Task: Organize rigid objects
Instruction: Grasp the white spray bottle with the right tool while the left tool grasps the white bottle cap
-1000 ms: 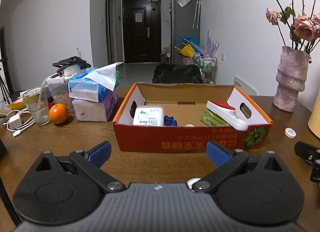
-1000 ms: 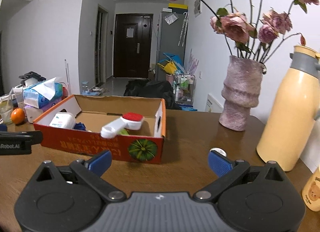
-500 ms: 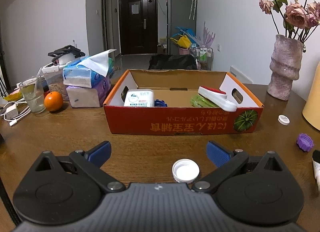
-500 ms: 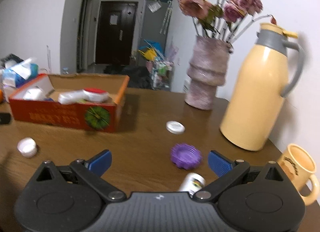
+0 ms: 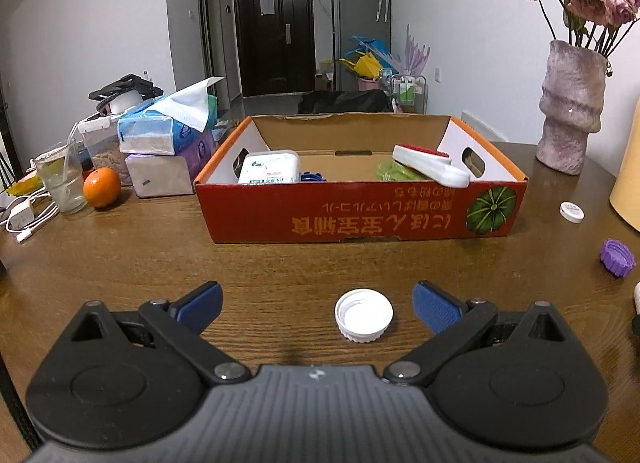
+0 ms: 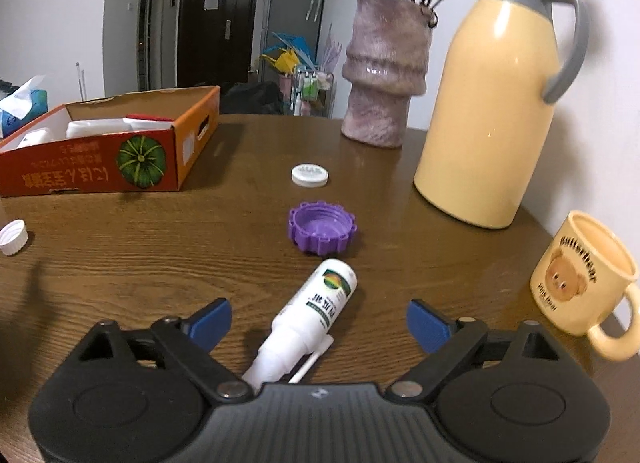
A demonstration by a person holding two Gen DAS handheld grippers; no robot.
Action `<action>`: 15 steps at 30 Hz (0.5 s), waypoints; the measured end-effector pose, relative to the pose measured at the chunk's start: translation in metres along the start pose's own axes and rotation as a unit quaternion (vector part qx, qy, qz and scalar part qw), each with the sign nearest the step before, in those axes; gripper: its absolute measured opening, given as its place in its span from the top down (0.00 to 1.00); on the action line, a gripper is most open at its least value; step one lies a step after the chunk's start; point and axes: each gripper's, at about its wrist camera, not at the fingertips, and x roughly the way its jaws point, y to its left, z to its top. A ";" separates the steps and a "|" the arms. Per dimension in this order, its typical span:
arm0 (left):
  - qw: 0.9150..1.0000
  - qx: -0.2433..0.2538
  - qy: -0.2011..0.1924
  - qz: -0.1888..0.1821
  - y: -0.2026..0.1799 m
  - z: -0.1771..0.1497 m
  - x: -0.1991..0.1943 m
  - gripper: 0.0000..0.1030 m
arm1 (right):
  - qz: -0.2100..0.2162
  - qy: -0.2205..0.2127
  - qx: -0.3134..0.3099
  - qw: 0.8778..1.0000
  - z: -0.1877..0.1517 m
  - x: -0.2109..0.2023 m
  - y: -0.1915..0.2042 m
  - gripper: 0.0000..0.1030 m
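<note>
Between my right tongs (image 6: 319, 321), whose jaws are closing but touch nothing yet, a white spray bottle (image 6: 308, 319) lies on its side on the wooden table (image 6: 160, 255), its cap end toward me. Just beyond its far end sits a purple cap (image 6: 322, 227), open side up, and farther on a flat white lid (image 6: 309, 175). Ahead to the right stand a yellow bear mug (image 6: 580, 283), a tall yellow thermos (image 6: 496, 103) and a pink vase (image 6: 384, 71).

My left tongs (image 5: 316, 305) are spread wide and hold nothing. A white bottle cap (image 5: 364, 320) rests open side up between the fingertips, nearer the right one. Beyond it is the red cardboard box (image 5: 360, 215), holding a white carton (image 5: 270, 167) and a white and red tool (image 5: 430, 165). Left of the box sit an orange (image 5: 101, 187) and a glass (image 5: 64, 179).
</note>
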 end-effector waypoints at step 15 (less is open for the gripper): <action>0.999 0.023 0.038 -0.002 -0.015 -0.012 0.027 0.00 | 0.016 0.009 0.072 0.997 -0.005 0.016 -0.019 0.73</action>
